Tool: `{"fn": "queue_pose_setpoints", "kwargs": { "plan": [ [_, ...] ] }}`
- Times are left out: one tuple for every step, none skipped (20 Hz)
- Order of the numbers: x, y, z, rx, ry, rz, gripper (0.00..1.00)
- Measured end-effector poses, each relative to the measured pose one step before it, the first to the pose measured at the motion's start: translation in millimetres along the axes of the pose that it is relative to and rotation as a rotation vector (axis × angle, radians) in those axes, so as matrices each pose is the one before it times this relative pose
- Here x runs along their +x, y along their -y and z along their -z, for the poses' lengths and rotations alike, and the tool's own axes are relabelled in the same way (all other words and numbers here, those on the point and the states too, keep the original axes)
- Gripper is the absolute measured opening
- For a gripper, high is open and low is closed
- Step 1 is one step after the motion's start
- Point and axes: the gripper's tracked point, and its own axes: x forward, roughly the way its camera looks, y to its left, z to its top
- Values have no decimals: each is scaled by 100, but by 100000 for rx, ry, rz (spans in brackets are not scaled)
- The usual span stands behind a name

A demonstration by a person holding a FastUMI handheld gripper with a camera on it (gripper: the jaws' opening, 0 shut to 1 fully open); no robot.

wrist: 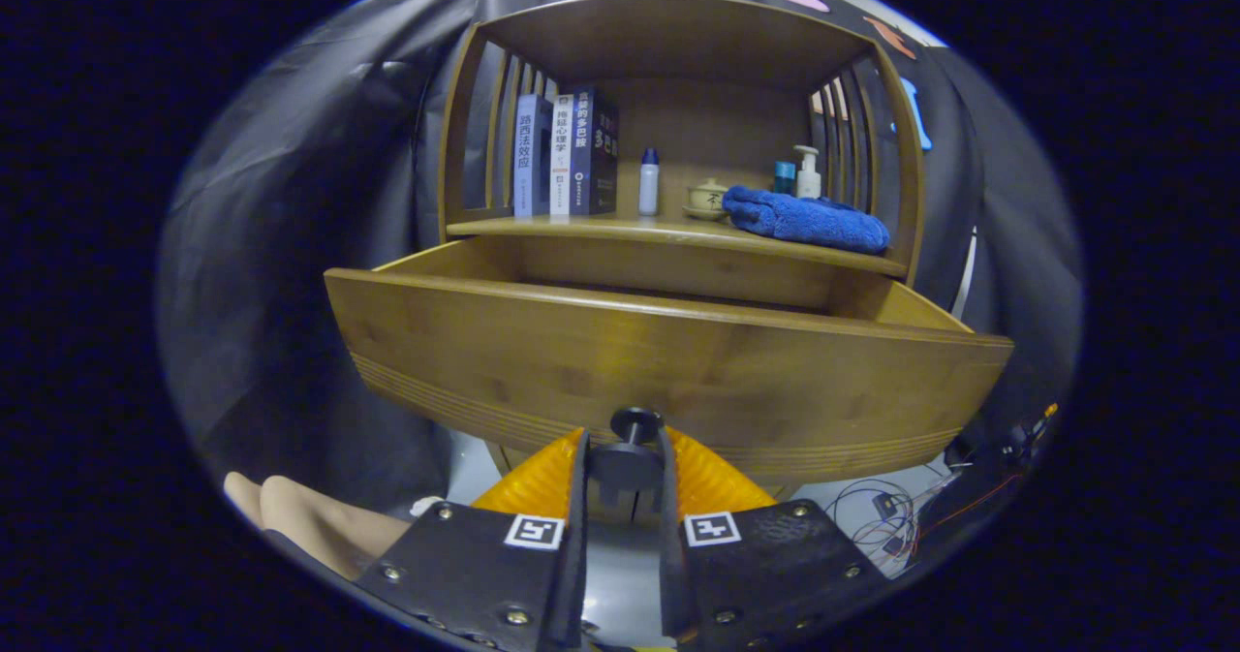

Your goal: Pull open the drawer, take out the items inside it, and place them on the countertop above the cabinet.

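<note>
Two fingers of the gripper [625,458] close around the dark knob [632,439] at the middle of the drawer [668,366] front, one pressing on each side of it, so the tool is clenched on the handle. The drawer stands well out from the wooden cabinet [678,71], its front panel just ahead of the fingers, yet this low angle hides the inside, so I cannot tell what items lie in it. Above, on the countertop [620,229], stand some books [567,153], a small white bottle [648,182], a lidded cup [707,197], a pump bottle [807,172] and a folded blue towel [804,218]. Opening looks nearly or fully done. Next, I judge, the fingers must let go of the knob, rise over the front panel and reach down inside.
</note>
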Motion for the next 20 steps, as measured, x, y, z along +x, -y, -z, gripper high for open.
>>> {"fn": "queue_pose_setpoints", "kwargs": {
  "plan": [
    [-71, -3, -105, -563, 256, -41, 31],
    [-211, 10, 47, -313, 130, -189, 31],
    [-74, 41, -50, 249, -160, -279, 31],
    [-191, 36, 73, 585, -128, -367, 31],
    [-83, -11, -54, 645, 104, -261, 31],
    [-77, -26, -17, 30, 229, -18, 31],
    [-9, 9, -9, -520, 176, 192, 31],
    [-13, 54, 3, -359, 377, 206, 31],
    [-9, 1, -63, -149, 168, 59, 31],
    [-22, 3, -16, 38, 179, 19, 31],
    [44, 3, -41, -172, 32, 60, 31],
    [16, -37, 51, -467, 119, 83, 31],
    [-30, -5, -57, -275, -122, 74, 31],
    [-1, 51, 10, -92, 88, -80, 31],
    [-275, -65, -77, -19, -364, -330, 31],
    [225, 35, 121, -31, -21, -4, 34],
    [32, -3, -55, -80, 51, -35, 36],
    [-21, -7, 98, -125, -260, 130, 38],
    [-6, 28, -123, -75, 96, -36, 41],
    [-127, -34, 72, -335, 163, 130, 42]
  ]
}}
